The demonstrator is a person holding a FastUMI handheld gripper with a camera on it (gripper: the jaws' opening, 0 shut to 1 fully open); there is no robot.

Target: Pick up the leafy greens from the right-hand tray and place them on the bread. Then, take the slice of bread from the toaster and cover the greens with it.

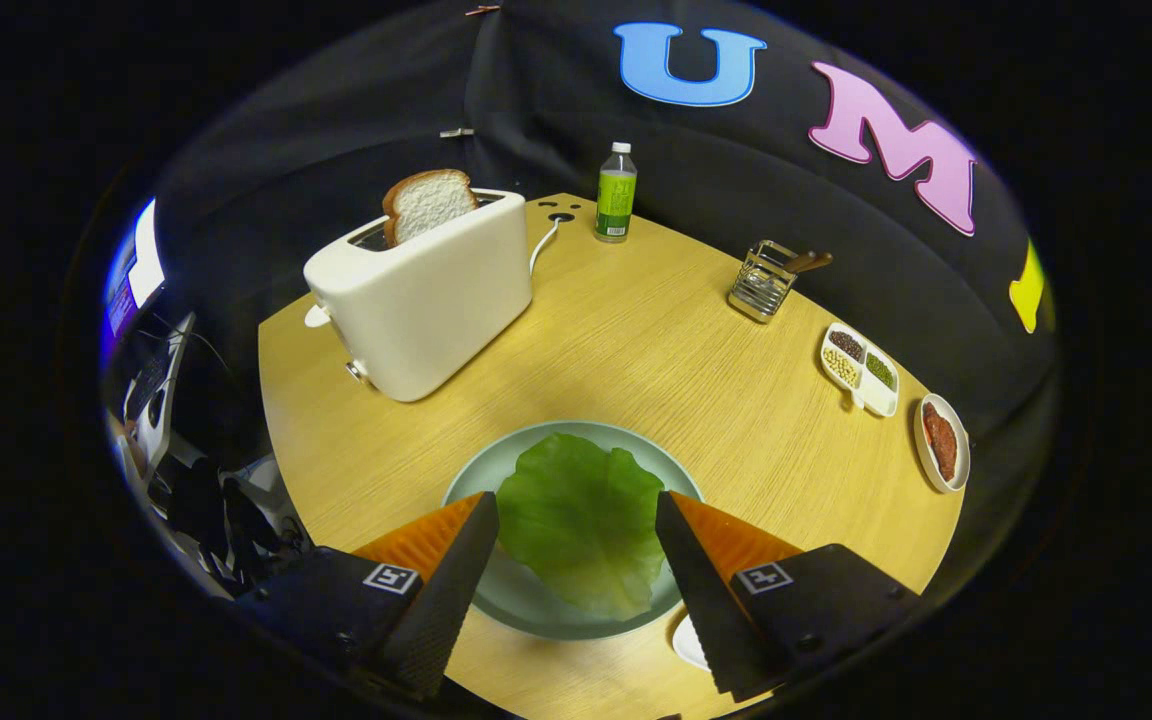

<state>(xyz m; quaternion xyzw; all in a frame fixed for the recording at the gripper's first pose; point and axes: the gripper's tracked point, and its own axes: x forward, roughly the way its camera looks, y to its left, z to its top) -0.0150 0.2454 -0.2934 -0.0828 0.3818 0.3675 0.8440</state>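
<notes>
Here the tongs (576, 520) stand spread wide; the leafy greens (581, 520) lie between them on the plate (496, 590), ungripped.

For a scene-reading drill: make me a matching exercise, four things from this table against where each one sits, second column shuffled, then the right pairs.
Things
1. bread slice
2. lettuce leaf
3. green-label bottle
4. wire utensil holder

Places
A. lying on the grey-green plate, between the open fingers of the gripper
B. standing at the far table edge, beside the toaster's cord
C. sticking up out of the white toaster
D. near the wall, beyond the divided dish of beans

Pairs: 1-C, 2-A, 3-B, 4-D
</notes>
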